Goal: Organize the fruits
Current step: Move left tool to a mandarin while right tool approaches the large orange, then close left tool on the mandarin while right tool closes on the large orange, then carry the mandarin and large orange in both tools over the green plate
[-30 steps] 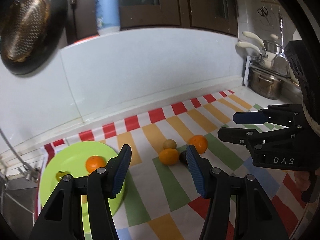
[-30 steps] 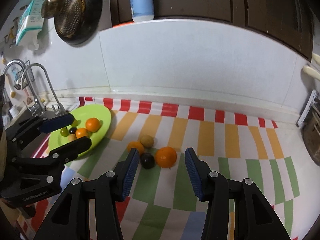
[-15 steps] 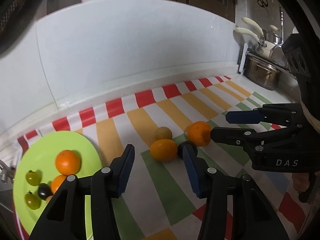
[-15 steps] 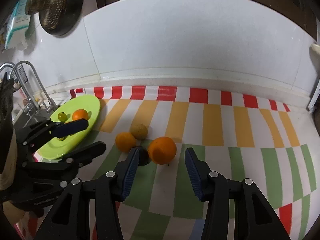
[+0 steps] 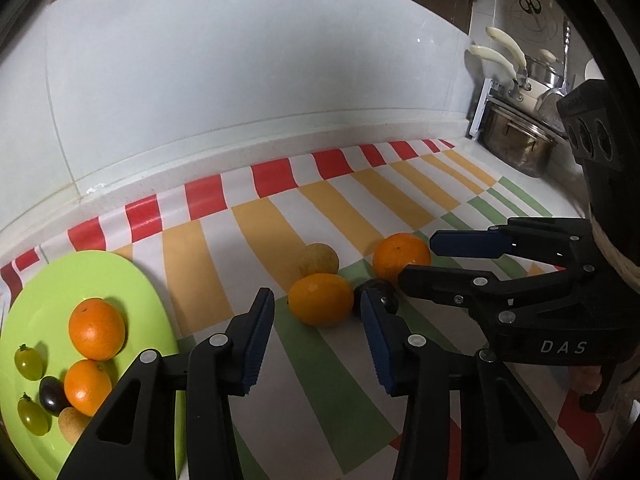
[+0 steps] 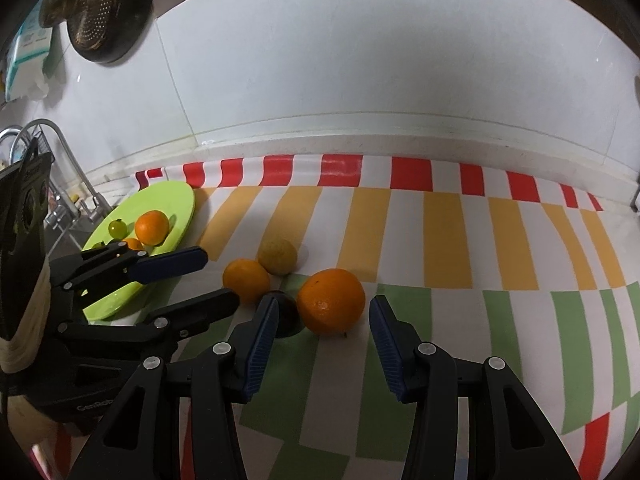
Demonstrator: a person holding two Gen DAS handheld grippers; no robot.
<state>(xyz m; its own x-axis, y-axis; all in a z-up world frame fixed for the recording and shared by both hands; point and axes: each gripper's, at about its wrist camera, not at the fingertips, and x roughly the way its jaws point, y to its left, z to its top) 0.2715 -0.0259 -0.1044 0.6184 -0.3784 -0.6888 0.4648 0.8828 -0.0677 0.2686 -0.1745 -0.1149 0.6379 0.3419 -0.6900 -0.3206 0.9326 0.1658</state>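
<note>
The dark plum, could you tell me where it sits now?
The dark plum lies on the striped mat, wedged between the small orange and the large orange, by the open right gripper.

Left gripper [image 5: 316, 332] and right gripper [image 6: 322, 340] gape, side by side.

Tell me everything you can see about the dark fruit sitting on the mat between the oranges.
The dark fruit is small, rounded and near-black with a glossy skin, perhaps a plum or dark grape. It rests on a green patch of the striped mat, tucked between the small orange and the big orange, seemingly touching both. The right gripper's left finger hides part of it, and no gripper holds it.
</note>
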